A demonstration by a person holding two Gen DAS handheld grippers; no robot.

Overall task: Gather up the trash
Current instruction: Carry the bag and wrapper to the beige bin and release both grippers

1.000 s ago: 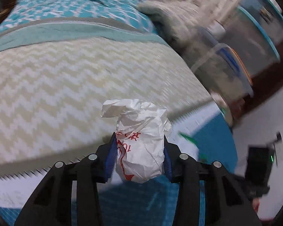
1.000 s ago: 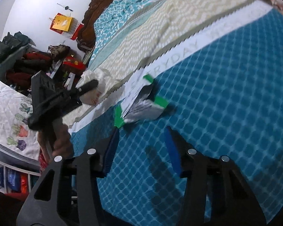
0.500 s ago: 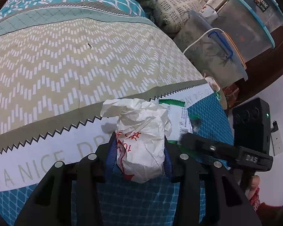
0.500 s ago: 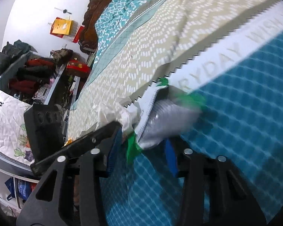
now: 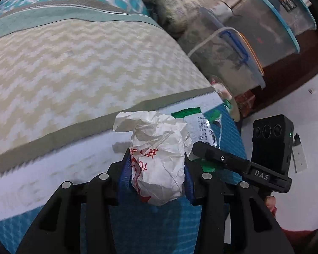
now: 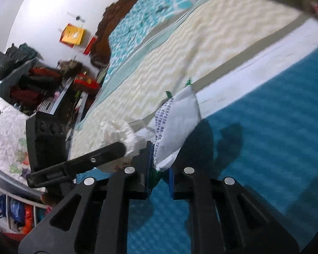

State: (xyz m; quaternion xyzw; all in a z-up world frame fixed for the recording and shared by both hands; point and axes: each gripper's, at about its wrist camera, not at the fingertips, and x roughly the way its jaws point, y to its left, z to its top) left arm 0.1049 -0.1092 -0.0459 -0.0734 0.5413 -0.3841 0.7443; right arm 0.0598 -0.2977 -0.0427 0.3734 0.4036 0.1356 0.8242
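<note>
My left gripper (image 5: 158, 173) is shut on a crumpled white paper wrapper with red print (image 5: 159, 158) and holds it above the bed. My right gripper (image 6: 160, 169) is shut on a silver and green snack packet (image 6: 176, 122) and holds it off the bedspread. The two grippers are close side by side. The right gripper's finger (image 5: 222, 158) shows in the left wrist view beside the packet (image 5: 199, 127). The left gripper's finger (image 6: 95, 158) and the white wrapper (image 6: 118, 133) show in the right wrist view.
The bedspread (image 5: 74, 63) has beige zigzag, white and teal bands. Clear plastic storage boxes (image 5: 233, 63) and a cushion (image 5: 176, 4) stand past the bed's far side. Shelves with clutter (image 6: 31, 84) and a wooden headboard (image 6: 116, 21) lie to the left.
My right gripper has shut on the snack packet and lifted it off the bedspread. The left gripper keeps its hold on the white wrapper, and both views have shifted.
</note>
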